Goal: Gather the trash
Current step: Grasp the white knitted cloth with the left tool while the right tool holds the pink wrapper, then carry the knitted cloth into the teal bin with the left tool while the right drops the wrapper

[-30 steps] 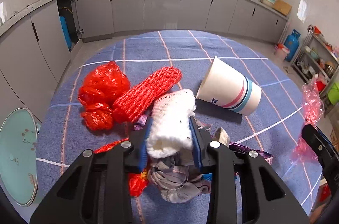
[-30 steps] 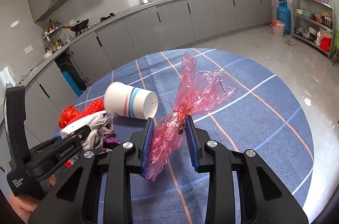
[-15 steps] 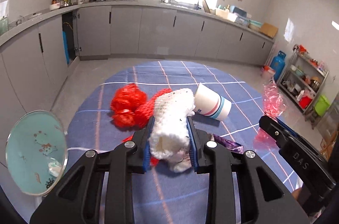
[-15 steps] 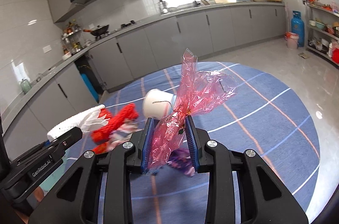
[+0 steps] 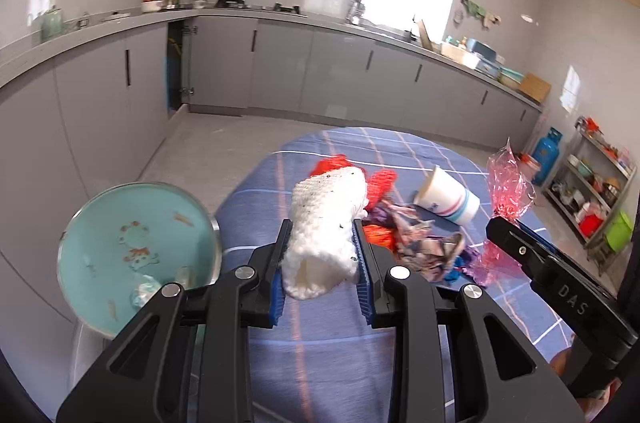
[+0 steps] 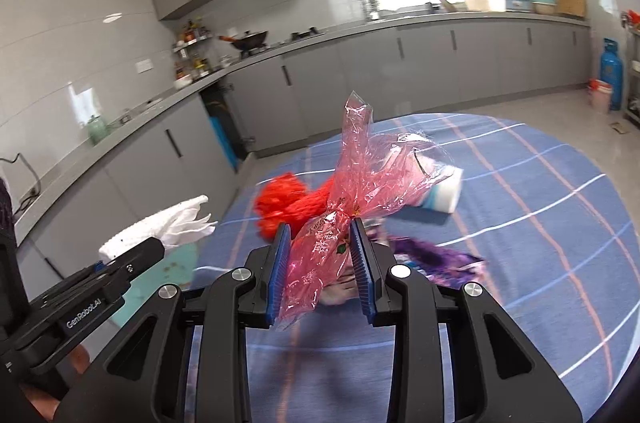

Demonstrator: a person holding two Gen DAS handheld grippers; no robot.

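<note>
My left gripper (image 5: pixel 320 259) is shut on a white knitted glove (image 5: pixel 326 227), lifted above the blue checked tablecloth (image 5: pixel 320 355). My right gripper (image 6: pixel 320 259) is shut on a crumpled pink plastic wrapper (image 6: pixel 352 191), which also shows at the right of the left wrist view as the pink plastic wrapper (image 5: pixel 506 183). On the cloth lie red net and bag trash (image 6: pixel 288 203), a tipped white paper cup (image 5: pixel 448 195), crumpled paper (image 5: pixel 424 247) and a purple wrapper (image 6: pixel 436 259). The glove (image 6: pixel 160 227) shows at the left of the right wrist view.
A teal bin with a clear rim (image 5: pixel 132 251) stands left of the table, with bits of trash inside. Grey kitchen cabinets (image 5: pixel 320 71) line the far walls. A blue gas cylinder (image 6: pixel 611 73) and a metal shelf rack (image 5: pixel 592 195) stand at the right.
Both grippers rose and drew back from the trash pile, carrying the glove and the pink wrapper. The teal bin has come further into the left wrist view.
</note>
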